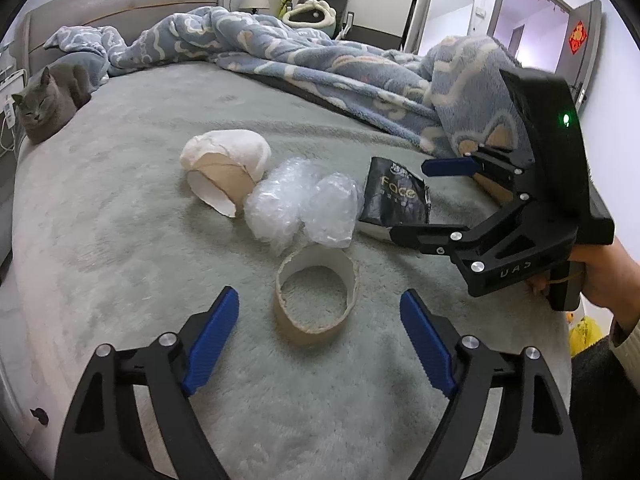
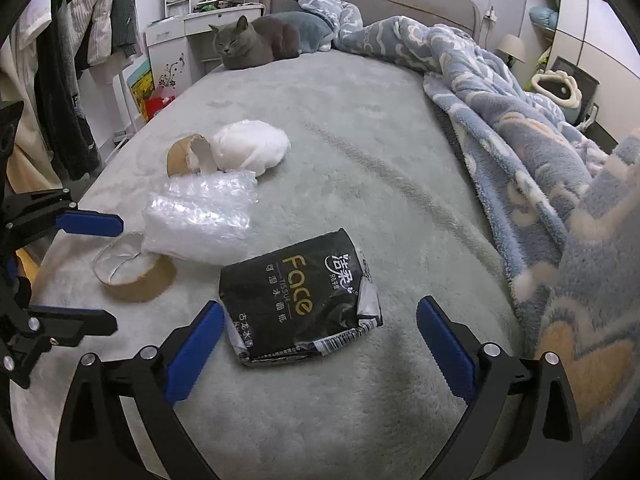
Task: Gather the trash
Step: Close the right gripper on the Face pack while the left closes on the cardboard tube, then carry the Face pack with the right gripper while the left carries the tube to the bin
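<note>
Trash lies on the grey-green bed cover [image 1: 120, 240]. A cardboard tape ring [image 1: 316, 300] stands just ahead of my open left gripper [image 1: 320, 304]. Behind it are crumpled bubble wrap [image 1: 304, 208], a second cardboard ring with a white wad [image 1: 228, 164], and a black "Face" tissue wrapper [image 1: 396, 200]. My right gripper [image 1: 408, 200] is open beside the wrapper. In the right wrist view the wrapper [image 2: 300, 296] lies between the fingers of my open right gripper [image 2: 320, 320]. The bubble wrap [image 2: 200, 216], the near ring [image 2: 136, 276] and the white wad [image 2: 248, 148] lie to the left. My left gripper [image 2: 104, 272] enters from the left, open.
A grey cat [image 2: 256, 40] lies at the head of the bed, also in the left wrist view [image 1: 52, 100]. A blue patterned blanket [image 2: 540, 152] is heaped along the right side. Clothes [image 2: 72, 48] hang at the left, beyond the bed's edge.
</note>
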`<state>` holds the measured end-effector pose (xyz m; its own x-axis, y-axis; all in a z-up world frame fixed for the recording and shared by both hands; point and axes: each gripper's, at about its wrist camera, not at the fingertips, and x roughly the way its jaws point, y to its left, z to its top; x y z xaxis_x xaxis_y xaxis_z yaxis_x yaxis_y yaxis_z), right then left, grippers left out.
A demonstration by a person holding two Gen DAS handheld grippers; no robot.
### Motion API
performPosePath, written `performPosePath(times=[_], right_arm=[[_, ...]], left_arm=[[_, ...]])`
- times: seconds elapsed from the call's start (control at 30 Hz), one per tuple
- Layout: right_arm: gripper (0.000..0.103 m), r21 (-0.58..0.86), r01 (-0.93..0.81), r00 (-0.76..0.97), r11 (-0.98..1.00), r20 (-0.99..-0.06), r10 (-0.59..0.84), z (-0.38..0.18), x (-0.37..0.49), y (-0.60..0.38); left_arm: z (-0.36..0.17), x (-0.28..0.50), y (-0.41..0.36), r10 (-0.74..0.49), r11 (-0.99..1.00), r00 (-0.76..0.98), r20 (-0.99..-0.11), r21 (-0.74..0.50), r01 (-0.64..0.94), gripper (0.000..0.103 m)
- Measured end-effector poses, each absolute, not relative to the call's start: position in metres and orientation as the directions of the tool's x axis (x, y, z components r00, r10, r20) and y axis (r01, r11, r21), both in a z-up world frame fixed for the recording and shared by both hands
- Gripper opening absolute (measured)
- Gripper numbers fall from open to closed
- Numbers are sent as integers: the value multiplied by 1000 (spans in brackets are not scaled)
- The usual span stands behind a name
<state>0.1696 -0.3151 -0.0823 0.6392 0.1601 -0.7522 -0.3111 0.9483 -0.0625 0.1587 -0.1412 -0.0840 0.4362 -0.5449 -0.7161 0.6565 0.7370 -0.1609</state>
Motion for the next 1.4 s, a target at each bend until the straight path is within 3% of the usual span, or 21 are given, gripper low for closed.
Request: performPosePath(times=[0.17,0.53,0.63,0.73,1.4], right_arm=[[98,-61,-351,617,934,-766,182,-87,175,-310],[98,-58,-376,584,925,-790,187,-95,185,-305],[83,-56,-384,579,922,-792,193,-94,184,-303],[78,-60,-385,577,921,-795,189,-93,184,-300],[73,-61,-261,652,963,-747,129,-63,168,-298]], left_arm=[[-90,165,-147,-554,731,409,-725,-189,655,77],[-92,178,-150,-540,745,394,-744,-204,636,46],[-90,179,-148,-547,740,385,-743,-214,638,45],[-86,177,-148,-546,735,380,-747,-209,645,44],[-70,152,-119,-526,758,401,-750,-200,621,42]])
